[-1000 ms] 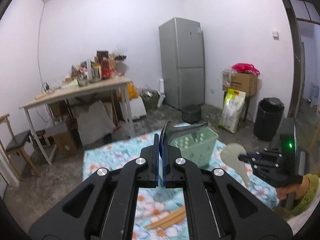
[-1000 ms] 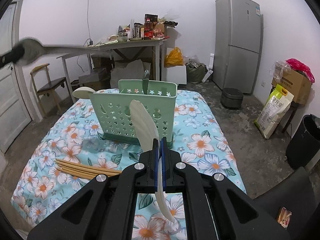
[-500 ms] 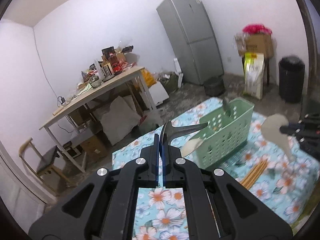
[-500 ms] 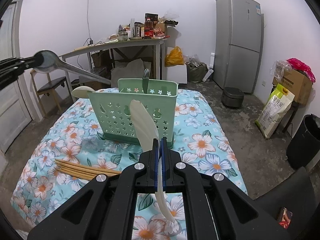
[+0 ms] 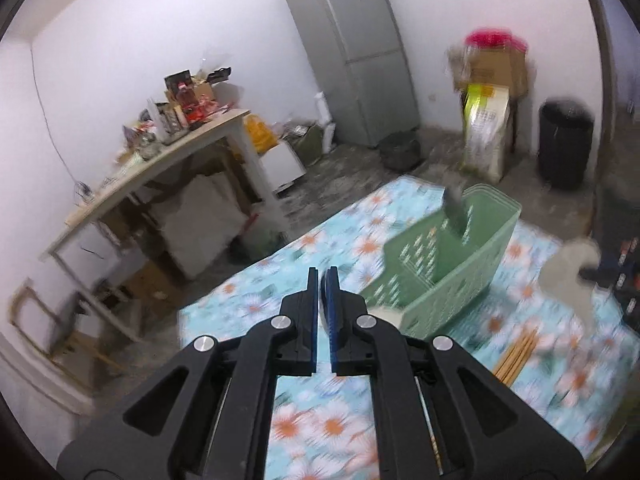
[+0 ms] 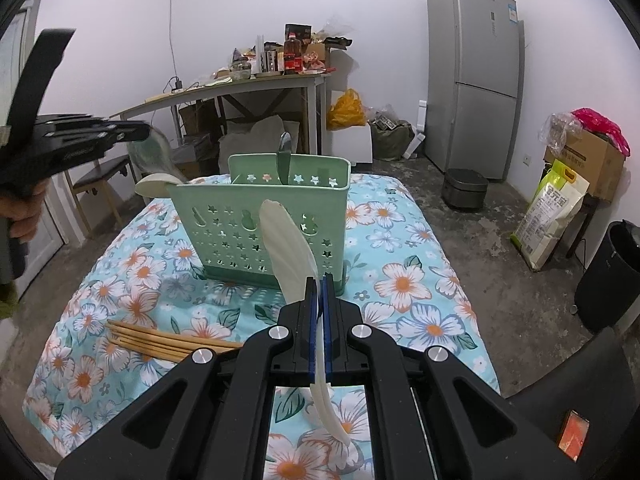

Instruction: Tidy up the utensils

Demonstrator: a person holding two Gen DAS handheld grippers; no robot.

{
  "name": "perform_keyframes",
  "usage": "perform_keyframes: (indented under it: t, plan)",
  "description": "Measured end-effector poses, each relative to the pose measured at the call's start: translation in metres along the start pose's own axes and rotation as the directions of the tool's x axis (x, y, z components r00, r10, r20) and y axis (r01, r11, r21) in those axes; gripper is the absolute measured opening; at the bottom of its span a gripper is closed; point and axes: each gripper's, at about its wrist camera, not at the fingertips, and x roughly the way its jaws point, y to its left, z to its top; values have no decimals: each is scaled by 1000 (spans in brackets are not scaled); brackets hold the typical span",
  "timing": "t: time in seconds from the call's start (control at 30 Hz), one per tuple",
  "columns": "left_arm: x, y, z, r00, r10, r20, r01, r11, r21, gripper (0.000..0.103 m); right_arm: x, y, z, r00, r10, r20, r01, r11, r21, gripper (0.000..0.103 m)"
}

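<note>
Left gripper (image 5: 323,280): jaws opening, nothing between.
Right gripper (image 6: 319,280): clamped on white spoon (image 6: 286,246), facing green caddy (image 6: 260,224).
Chopsticks (image 6: 168,340): left of caddy.

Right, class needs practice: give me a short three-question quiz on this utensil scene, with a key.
1. True or false: the right tool is shut on a white spoon.
2. Where do the chopsticks lie? A) on the chair B) on the floral cloth C) on the floor
3. Fill in: the metal spoon stands in the green ____.

Key: 1 true; 2 B; 3 basket.
</note>
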Motion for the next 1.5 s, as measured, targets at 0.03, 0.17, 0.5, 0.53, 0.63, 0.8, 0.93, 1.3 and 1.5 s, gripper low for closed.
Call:
perform_keyframes:
  t: [0.03,0.17,0.5,0.53,0.63,0.8,0.93,1.3,1.5]
  plan:
    - [2,3,1,1000,-18,17,19,999,-30,6,0,0,0,1000,0,-1,0,1000,0,3]
    - [3,9,3,996,-25,86,35,993,-112,26,1,-4,2,1000,4,0,-4,1000,14,3]
    - [-35,18,-14,984,-6,180,54,962,-266,42,-12,-29,54,984,80,161,-94,993,78,3]
    - [-39,18,-21,985,-13,174,63,956,-288,43,-13,-32,64,977,85,194,-102,992,78,3]
    - [-43,14,-42,989,-41,141,86,940,-330,45,-14,-38,88,956,113,271,-141,986,87,3]
    - [-45,5,-81,995,-66,73,90,918,-386,45,-3,-46,124,913,151,380,-211,970,122,3]
    - [-52,5,-99,997,-56,56,74,913,-400,45,14,-43,140,884,161,438,-234,965,119,3]
    - [-45,6,-128,999,-47,-12,37,905,-425,45,106,-41,121,915,161,370,-236,957,166,3]
    - [-37,9,-129,998,-51,-22,36,900,-435,45,124,-39,97,926,176,335,-239,958,157,5]
